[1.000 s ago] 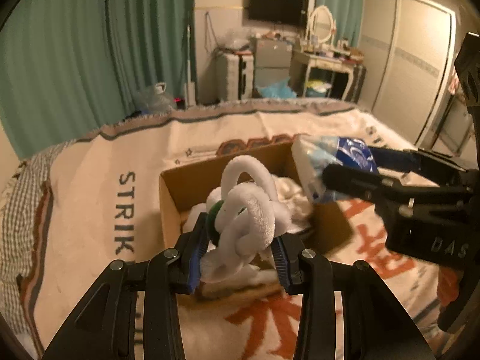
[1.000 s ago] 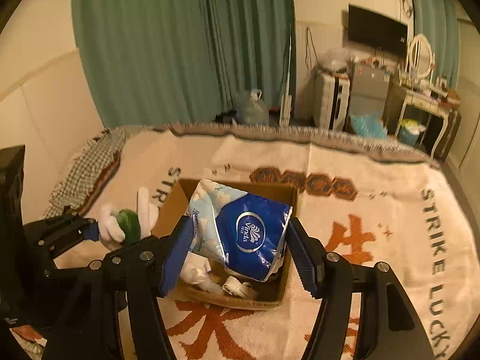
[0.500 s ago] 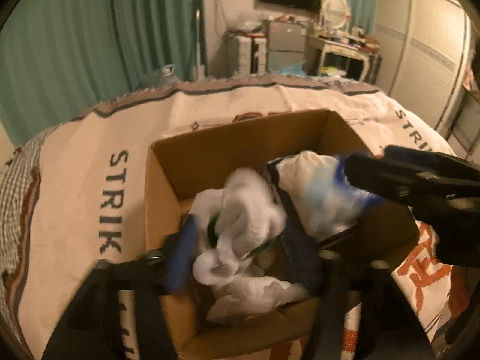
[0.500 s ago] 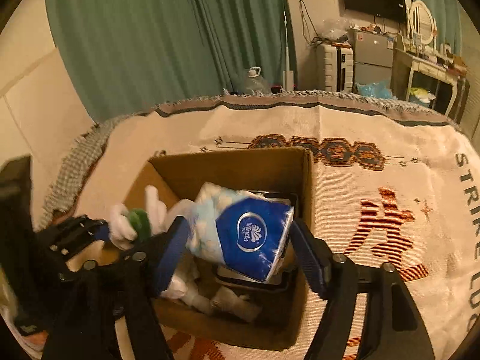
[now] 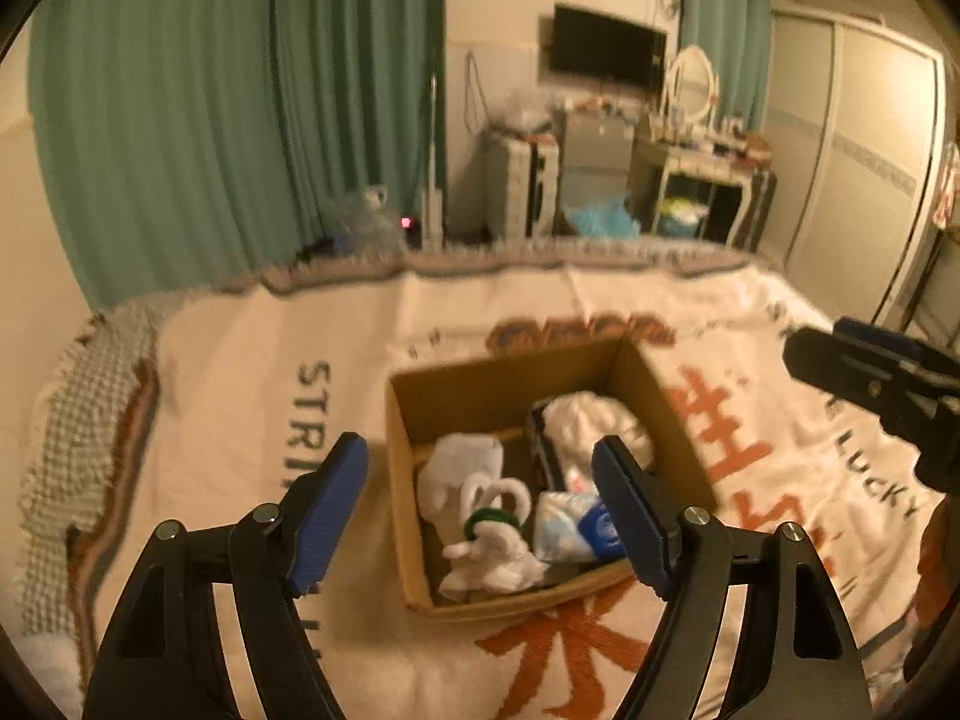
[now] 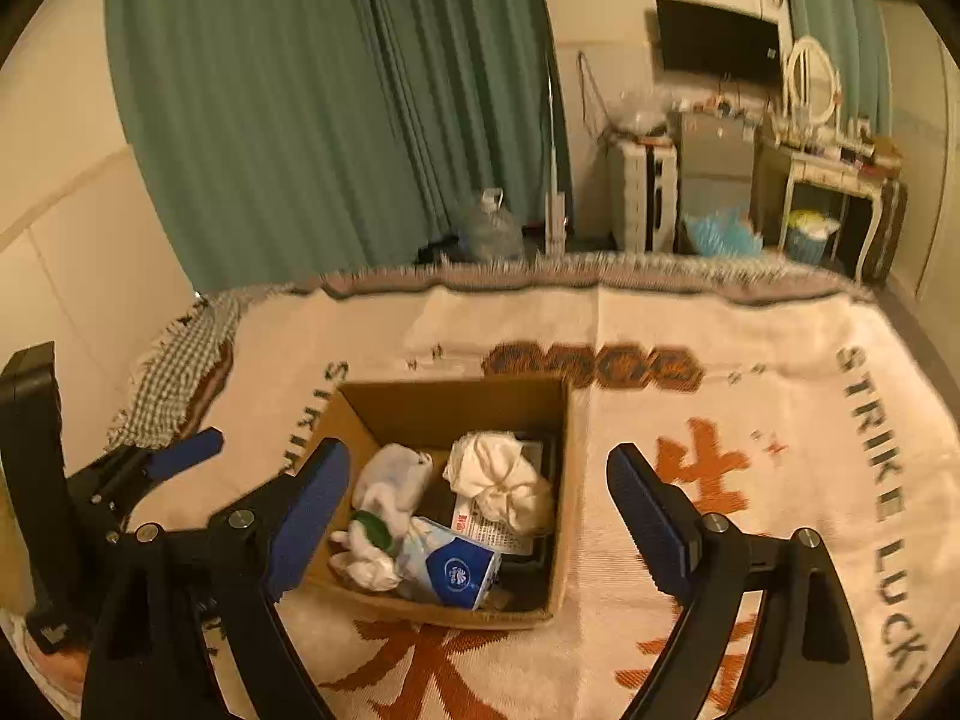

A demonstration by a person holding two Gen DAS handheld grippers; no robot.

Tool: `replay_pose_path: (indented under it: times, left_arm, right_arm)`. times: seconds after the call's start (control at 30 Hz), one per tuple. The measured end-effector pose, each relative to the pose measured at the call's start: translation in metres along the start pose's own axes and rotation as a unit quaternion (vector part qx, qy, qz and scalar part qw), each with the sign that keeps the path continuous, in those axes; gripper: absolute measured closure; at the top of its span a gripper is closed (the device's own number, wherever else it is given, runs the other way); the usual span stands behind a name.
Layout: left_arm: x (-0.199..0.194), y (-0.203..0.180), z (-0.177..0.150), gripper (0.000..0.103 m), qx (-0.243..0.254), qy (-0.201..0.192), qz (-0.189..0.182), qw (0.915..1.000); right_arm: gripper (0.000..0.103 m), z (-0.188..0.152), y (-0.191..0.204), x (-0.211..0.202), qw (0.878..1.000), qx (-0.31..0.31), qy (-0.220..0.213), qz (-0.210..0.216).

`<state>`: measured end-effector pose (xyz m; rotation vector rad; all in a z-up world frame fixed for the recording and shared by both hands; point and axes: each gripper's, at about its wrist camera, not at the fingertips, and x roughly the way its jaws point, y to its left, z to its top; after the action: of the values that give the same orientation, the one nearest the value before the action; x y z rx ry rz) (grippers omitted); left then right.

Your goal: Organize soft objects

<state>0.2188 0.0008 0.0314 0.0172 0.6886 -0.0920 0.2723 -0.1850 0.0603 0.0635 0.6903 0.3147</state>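
An open cardboard box (image 5: 480, 381) (image 6: 444, 405) stands on the blanket. Inside lie a white plush toy with a green ring (image 5: 489, 540) (image 6: 372, 531), a blue-and-white tissue pack (image 5: 573, 525) (image 6: 447, 567), a white cloth bundle (image 5: 591, 426) (image 6: 501, 477) and other white soft items. My left gripper (image 5: 480, 507) is open and empty, raised above the box's near side. My right gripper (image 6: 480, 507) is open and empty, also above the box. The right gripper shows at the right edge of the left wrist view (image 5: 870, 372); the left gripper shows at the left of the right wrist view (image 6: 150, 468).
The cream blanket (image 5: 228, 372) (image 6: 750, 372) with orange and dark lettering covers the bed. A checked cloth (image 6: 174, 372) lies at its far left corner. Green curtains (image 6: 336, 108), a water jug (image 6: 495, 228), cabinets and a dressing table (image 6: 834, 168) stand beyond the bed.
Both grippers have opened and pulled back from the box. The plush toy and the tissue pack, held before, now lie inside the box.
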Motion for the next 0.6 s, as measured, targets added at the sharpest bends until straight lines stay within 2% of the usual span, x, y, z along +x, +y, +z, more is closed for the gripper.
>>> replay_pose_path:
  times: [0.2, 0.33, 0.4, 0.43, 0.6]
  left_arm:
    - [-0.105, -0.007, 0.019, 0.025, 0.02, -0.09, 0.029, 0.9954]
    - [-0.173, -0.01, 0.022, 0.011, 0.017, -0.157, 0.047, 0.9863]
    - [-0.204, -0.009, 0.018, 0.011, 0.011, -0.186, 0.048, 0.9812]
    - [-0.214, -0.009, 0.017, 0.01, 0.01, -0.194, 0.05, 0.9796]
    - [-0.246, -0.007, 0.003, 0.01, 0.004, -0.221, 0.062, 0.9733]
  right_arm:
    - [0.015, 0.012, 0.017, -0.096, 0.999, -0.022, -0.049, -0.008]
    - [0.01, 0.014, 0.03, -0.159, 0.995, -0.036, -0.089, -0.009]
    - [0.005, 0.012, 0.036, -0.187, 0.994, -0.039, -0.106, -0.008]
    - [0.0, 0.011, 0.038, -0.198, 0.993, -0.041, -0.114, -0.008]
    - [0.0, 0.001, 0.052, -0.237, 0.988, -0.061, -0.141, -0.005]
